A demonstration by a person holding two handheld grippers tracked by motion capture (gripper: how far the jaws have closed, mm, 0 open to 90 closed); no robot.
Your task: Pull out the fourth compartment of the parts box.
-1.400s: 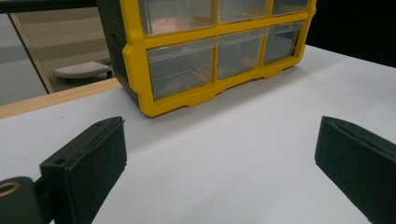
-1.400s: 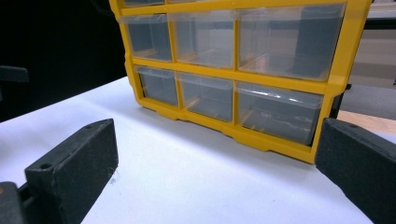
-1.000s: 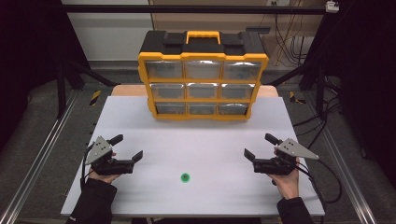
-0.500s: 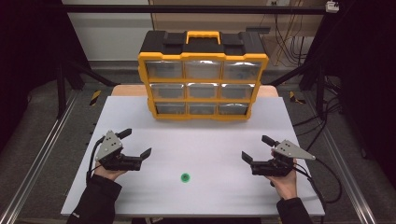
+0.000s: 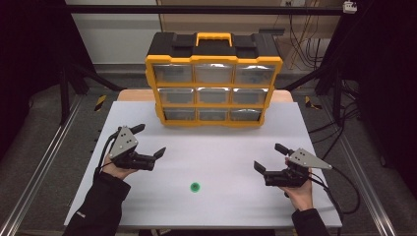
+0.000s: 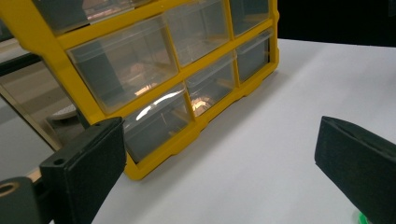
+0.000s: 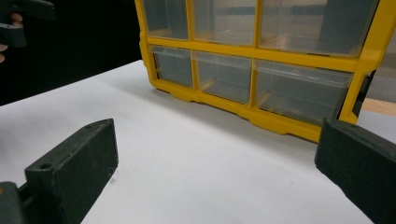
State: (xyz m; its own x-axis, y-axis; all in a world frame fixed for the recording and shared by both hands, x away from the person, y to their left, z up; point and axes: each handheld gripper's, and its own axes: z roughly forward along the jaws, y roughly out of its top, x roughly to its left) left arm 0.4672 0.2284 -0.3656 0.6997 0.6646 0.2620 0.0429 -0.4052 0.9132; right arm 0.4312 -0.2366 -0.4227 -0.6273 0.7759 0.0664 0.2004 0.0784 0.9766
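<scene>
Left hand-held gripper (image 5: 147,141) spread, empty | right hand-held gripper (image 5: 268,158) spread, empty | green dot (image 5: 195,187) between them on surface (image 5: 221,147) | drawer box (image 5: 214,81) ahead: approach level, jaws wide.

The high view looked forward and down over the whole bench (image 5: 221,147); both tool views sat low and near, sharing the yellow drawer organiser (image 5: 214,78) with it
</scene>
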